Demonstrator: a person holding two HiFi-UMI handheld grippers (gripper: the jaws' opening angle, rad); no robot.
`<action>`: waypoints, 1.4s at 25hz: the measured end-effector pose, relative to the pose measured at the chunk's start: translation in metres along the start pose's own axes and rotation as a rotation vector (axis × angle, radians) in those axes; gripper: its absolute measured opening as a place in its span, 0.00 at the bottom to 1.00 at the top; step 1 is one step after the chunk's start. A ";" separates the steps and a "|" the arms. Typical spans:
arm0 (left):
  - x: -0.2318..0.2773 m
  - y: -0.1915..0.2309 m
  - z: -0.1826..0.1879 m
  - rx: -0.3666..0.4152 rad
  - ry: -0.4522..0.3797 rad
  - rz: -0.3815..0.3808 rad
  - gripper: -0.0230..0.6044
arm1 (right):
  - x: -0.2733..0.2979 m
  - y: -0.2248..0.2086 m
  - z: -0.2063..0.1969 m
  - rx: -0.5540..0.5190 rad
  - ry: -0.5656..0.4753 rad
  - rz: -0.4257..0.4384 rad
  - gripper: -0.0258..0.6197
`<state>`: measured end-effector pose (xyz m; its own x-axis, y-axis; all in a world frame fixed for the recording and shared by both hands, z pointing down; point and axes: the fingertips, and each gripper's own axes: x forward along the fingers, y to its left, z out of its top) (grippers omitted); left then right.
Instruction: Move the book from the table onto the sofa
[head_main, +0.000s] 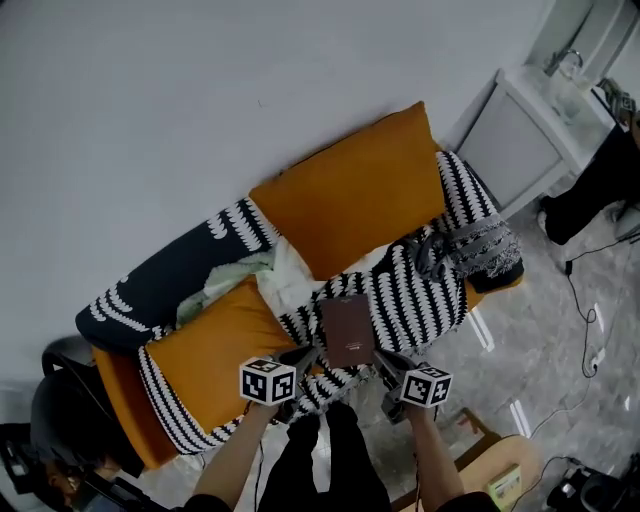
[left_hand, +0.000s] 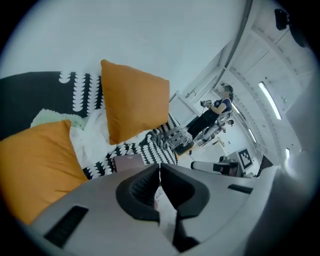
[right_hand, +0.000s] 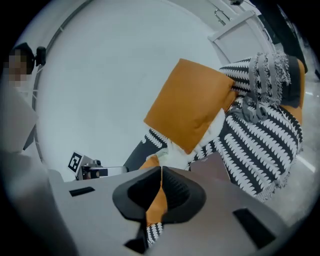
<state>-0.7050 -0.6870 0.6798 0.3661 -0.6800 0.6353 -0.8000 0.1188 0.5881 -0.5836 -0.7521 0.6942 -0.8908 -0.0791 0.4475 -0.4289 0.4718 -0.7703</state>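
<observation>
Here the left gripper (head_main: 303, 357) and right gripper (head_main: 388, 362) hang side by side, each with jaws closed on nothing. Just ahead, between them, the book (head_main: 346, 330) lies flat on the sofa's (head_main: 170, 275) striped throw (head_main: 425, 290), an orange cushion (head_main: 350, 190) beyond

We see the book (head_main: 346, 329) lying on the throw (head_main: 425, 290) over the sofa (head_main: 170, 275), just ahead of and between the left tool (head_main: 303, 360) and right tool (head_main: 386, 363). One cushion (head_main: 350, 190) leans beyond the book; a second cushion (head_main: 215, 350) lies left of the left tool.
</observation>
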 end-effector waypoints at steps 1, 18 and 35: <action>-0.005 -0.004 0.002 0.016 -0.007 0.002 0.07 | -0.003 0.008 0.000 -0.009 -0.005 0.002 0.08; -0.084 -0.098 0.051 0.284 -0.148 -0.014 0.06 | -0.060 0.120 0.035 -0.208 -0.172 0.004 0.07; -0.209 -0.228 0.079 0.508 -0.378 -0.092 0.06 | -0.146 0.284 0.044 -0.453 -0.380 0.075 0.07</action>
<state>-0.6364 -0.6294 0.3731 0.3251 -0.8902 0.3191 -0.9329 -0.2466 0.2624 -0.5817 -0.6454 0.3896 -0.9433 -0.3006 0.1410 -0.3305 0.8095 -0.4852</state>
